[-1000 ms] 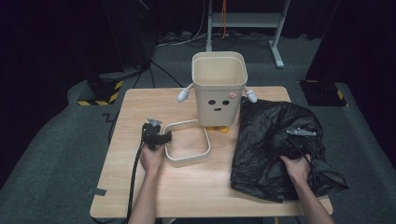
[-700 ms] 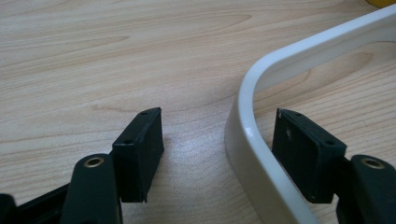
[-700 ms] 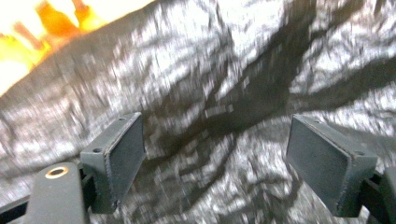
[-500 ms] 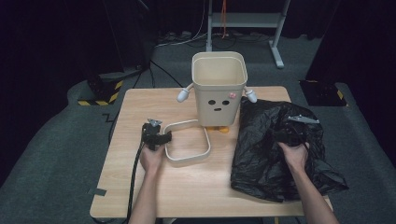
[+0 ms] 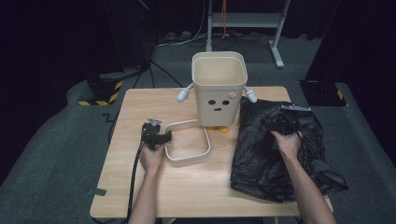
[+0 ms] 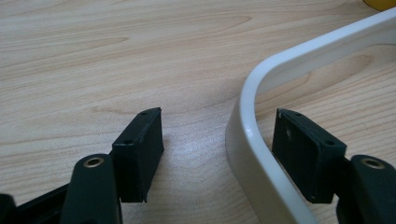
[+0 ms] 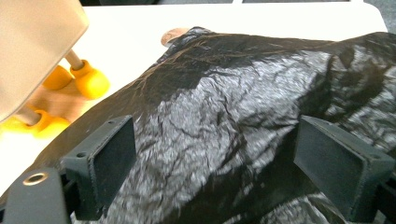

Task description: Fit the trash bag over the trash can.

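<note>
Where light catches it, the black bag (image 7: 224,116) shows crinkled, glossy folds.

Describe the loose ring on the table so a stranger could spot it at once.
Start at the wooden table and find the cream bin with a face, little arms and orange feet standing near its far edge. Just in front of it, flat on the wood, lies the ring. It is a thin cream frame, square with rounded corners, unlike the crumpled black bag beside it.

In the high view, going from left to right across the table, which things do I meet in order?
Left gripper → beige rectangular ring → beige bin with a face → black plastic bag → right gripper, above the bag.
</note>
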`<state>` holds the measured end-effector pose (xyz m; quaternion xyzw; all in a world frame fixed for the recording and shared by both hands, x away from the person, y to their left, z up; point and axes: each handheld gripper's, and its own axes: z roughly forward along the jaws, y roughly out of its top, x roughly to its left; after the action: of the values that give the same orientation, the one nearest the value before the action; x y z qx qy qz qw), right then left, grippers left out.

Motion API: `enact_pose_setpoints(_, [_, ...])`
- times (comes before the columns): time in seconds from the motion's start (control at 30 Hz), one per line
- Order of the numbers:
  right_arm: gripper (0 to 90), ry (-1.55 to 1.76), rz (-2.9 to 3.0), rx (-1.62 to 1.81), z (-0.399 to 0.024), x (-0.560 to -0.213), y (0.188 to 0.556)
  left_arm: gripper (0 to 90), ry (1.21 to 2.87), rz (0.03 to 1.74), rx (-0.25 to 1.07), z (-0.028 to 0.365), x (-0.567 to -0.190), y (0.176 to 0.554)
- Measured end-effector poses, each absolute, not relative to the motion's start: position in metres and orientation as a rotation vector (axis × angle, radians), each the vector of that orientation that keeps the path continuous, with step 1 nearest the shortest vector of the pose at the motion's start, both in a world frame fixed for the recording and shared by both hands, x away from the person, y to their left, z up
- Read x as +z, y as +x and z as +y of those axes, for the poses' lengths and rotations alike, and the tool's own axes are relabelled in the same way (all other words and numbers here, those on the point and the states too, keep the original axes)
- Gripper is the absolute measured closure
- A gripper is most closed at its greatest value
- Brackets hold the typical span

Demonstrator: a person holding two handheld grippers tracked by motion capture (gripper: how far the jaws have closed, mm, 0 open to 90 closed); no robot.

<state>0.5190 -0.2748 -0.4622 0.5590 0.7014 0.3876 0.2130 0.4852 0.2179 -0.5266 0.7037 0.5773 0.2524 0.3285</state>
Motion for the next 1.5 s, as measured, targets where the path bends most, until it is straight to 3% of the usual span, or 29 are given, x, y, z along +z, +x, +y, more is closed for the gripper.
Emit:
enact_pose_setpoints(0.57, [14.6, 1.627, 2.001, 1.035, -0.258, -0.493, 0.547, 33.3, 1.841, 1.511, 0.659, 0.218, -0.527, 0.485])
enact_pose_setpoints(0.93, [21.0, 1.667, 2.022, 0.934, -0.251, -0.513, 0.553, 32.9, 1.842, 1.509, 0.657, 0.218, -0.527, 0.485])
enact_pose_setpoints(1.07, [27.3, 1.641, 2.004, 0.896, -0.249, -0.515, 0.551, 32.9, 1.841, 1.509, 0.657, 0.218, -0.527, 0.485])
enact_pose_setpoints(1.17, [41.1, 1.531, 2.025, 0.812, -0.246, -0.516, 0.548, 33.0, 1.842, 1.51, 0.658, 0.218, -0.527, 0.485])
enact_pose_setpoints(1.5, [73.4, 1.514, 2.032, 0.828, -0.243, -0.514, 0.544, 33.0, 1.843, 1.509, 0.659, 0.218, -0.527, 0.485])
